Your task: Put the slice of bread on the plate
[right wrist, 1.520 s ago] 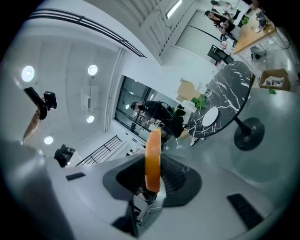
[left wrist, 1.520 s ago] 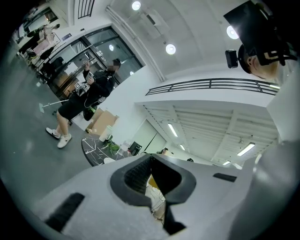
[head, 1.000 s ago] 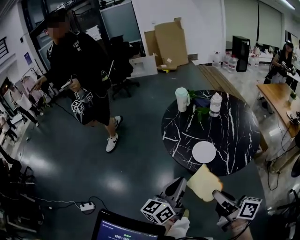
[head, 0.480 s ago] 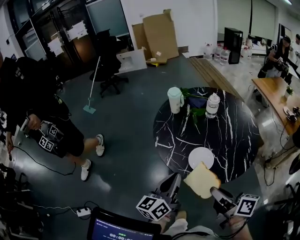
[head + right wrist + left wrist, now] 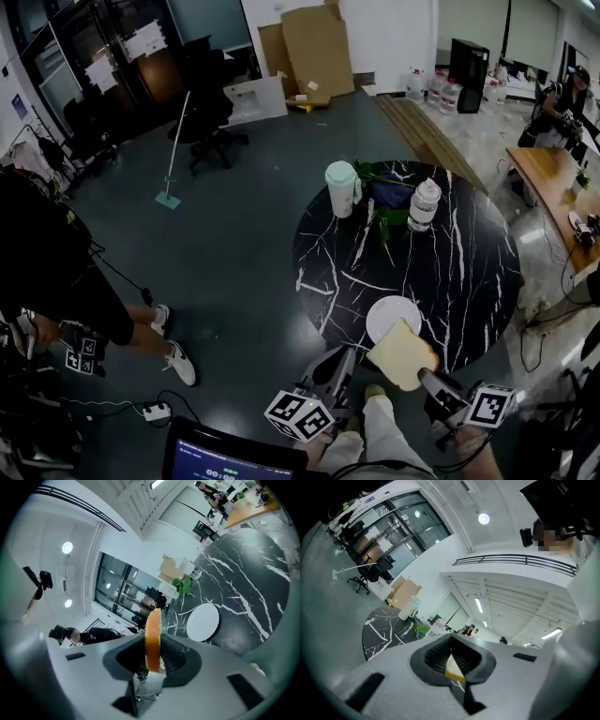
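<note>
A tan slice of bread [image 5: 403, 353] hangs over the near rim of the round black marble table [image 5: 469, 272], tilted, with my right gripper [image 5: 429, 378] shut on its lower corner. In the right gripper view the slice of bread [image 5: 153, 637] stands edge-on between the pads of the right gripper [image 5: 154, 652]. The white plate [image 5: 392, 316] lies bare just beyond the slice; from that gripper's camera the plate [image 5: 203, 621] is ahead and to the right. My left gripper [image 5: 337, 361] floats left of the bread, off the table's edge. The left gripper [image 5: 451, 654] has its pads together and holds nothing.
A lidded pale cup [image 5: 339, 187], a white bottle [image 5: 424, 203] and a green plant [image 5: 382, 223] stand at the table's far side. A person in black [image 5: 56, 281] stands at the left, near a power strip [image 5: 150, 411]. A wooden desk [image 5: 558, 183] is at the right.
Both grippers and the bread have moved toward the table and a little lower; the bread's far edge now overlaps the plate's near rim. The bystander has walked off to the left.
</note>
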### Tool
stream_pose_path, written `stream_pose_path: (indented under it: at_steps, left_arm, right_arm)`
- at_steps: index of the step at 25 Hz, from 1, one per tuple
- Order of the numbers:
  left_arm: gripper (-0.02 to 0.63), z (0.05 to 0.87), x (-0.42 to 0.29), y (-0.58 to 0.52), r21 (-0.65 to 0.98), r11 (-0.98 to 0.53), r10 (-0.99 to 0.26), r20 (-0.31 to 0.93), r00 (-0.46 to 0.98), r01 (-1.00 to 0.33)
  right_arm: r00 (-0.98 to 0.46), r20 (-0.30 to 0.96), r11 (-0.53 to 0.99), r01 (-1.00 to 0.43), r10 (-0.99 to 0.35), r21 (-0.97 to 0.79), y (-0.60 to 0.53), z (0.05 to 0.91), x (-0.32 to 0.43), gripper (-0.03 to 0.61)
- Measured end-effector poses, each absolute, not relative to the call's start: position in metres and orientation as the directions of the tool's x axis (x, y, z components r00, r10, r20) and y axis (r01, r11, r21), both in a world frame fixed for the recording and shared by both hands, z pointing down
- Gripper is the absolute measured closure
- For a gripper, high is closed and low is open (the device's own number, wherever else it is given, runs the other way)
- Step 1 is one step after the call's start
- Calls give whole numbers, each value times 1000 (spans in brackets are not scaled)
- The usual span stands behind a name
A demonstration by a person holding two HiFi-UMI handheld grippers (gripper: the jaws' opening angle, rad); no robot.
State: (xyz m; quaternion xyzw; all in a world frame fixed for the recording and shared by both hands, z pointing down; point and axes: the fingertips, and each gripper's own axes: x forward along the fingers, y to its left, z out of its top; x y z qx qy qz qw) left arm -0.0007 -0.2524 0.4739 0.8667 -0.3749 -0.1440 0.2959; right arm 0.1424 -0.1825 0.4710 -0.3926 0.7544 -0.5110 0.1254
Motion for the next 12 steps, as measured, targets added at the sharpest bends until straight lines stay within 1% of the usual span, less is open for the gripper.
stream_pose_path:
  at_steps: [5,12]
  left_arm:
    - [606,486,9,-268,618,-528,-755,-26,656,-582]
    - [607,503,6,-294,622,-468,-803,-2,596,-628]
  right_arm:
    - [-689,266,158,-486,-674,-859,-209,491,156,488]
    - [-734,270,162,-458,-623,-874,-241,519,162,488]
